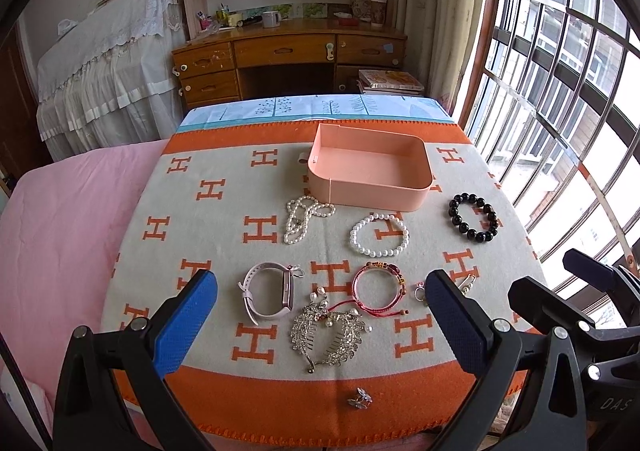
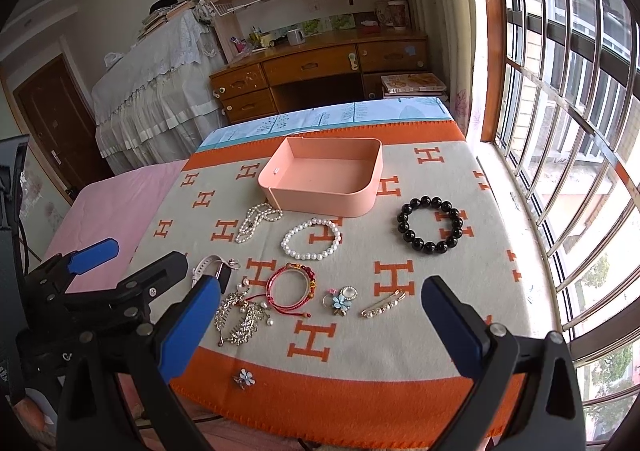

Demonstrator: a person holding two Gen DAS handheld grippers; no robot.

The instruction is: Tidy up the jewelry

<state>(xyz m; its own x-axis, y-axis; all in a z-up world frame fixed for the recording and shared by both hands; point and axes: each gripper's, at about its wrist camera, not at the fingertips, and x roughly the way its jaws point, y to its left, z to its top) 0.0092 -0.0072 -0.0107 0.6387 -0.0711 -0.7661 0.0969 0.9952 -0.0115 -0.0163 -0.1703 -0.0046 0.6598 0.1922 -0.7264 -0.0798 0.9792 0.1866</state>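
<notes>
An empty pink box point(image 1: 370, 167) point(image 2: 322, 177) stands at the far middle of the orange H-pattern blanket point(image 1: 260, 229). In front of it lie a pearl necklace point(image 1: 304, 217), a white pearl bracelet point(image 1: 379, 233) point(image 2: 311, 238) and a black bead bracelet point(image 1: 474, 217) point(image 2: 430, 225). Nearer lie a pink smartwatch point(image 1: 268, 293), a red cord bracelet point(image 1: 380, 287) point(image 2: 292, 285), a silver hair comb point(image 1: 328, 333) point(image 2: 240, 317), flower rings point(image 2: 340, 299), a rhinestone clip point(image 2: 383, 303) and a small flower brooch point(image 1: 360, 398) point(image 2: 244, 378). My left gripper point(image 1: 322, 325) and right gripper point(image 2: 320, 325) hover open and empty above the near edge.
A window with metal bars point(image 2: 568, 91) runs along the right. A pink bedsheet point(image 1: 68, 219) lies to the left. A wooden desk point(image 1: 288, 55) with shelves stands beyond the blanket. Each gripper shows in the other's view, left point(image 2: 100, 279), right point(image 1: 580, 303).
</notes>
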